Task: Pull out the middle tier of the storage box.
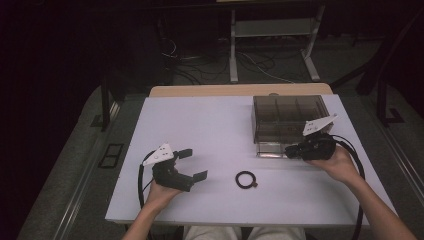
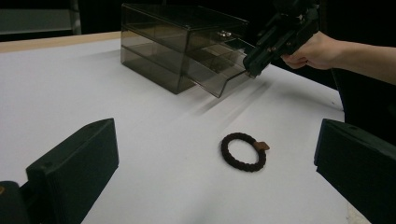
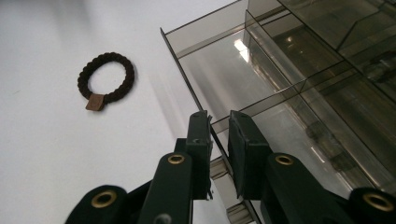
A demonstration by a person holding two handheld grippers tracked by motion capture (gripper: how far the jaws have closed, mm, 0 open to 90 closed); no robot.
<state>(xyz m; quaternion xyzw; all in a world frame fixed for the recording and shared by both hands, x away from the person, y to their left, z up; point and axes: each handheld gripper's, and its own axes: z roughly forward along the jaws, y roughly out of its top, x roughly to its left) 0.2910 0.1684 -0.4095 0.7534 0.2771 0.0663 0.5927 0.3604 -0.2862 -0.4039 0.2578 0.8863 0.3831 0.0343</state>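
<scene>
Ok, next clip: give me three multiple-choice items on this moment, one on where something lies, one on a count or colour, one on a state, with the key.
1. Where does the braided ring lie?
A. On the white table between the two grippers
B. Inside the drawer
C. On top of the box

2. How many loose rings lie on the table?
A. Three
B. One
C. Two

3. What state is the left gripper in?
A. Shut on the ring
B. Shut on the drawer
C. Open, holding nothing

Key: 1 A, the high view shows the ring on bare tabletop, left of the smoked drawer box. 2 B, one dark ring with a small brown tag. 3 C, its jaws stand wide apart either side of the ring in the left gripper view, while the right gripper pinches the drawer front.
</scene>
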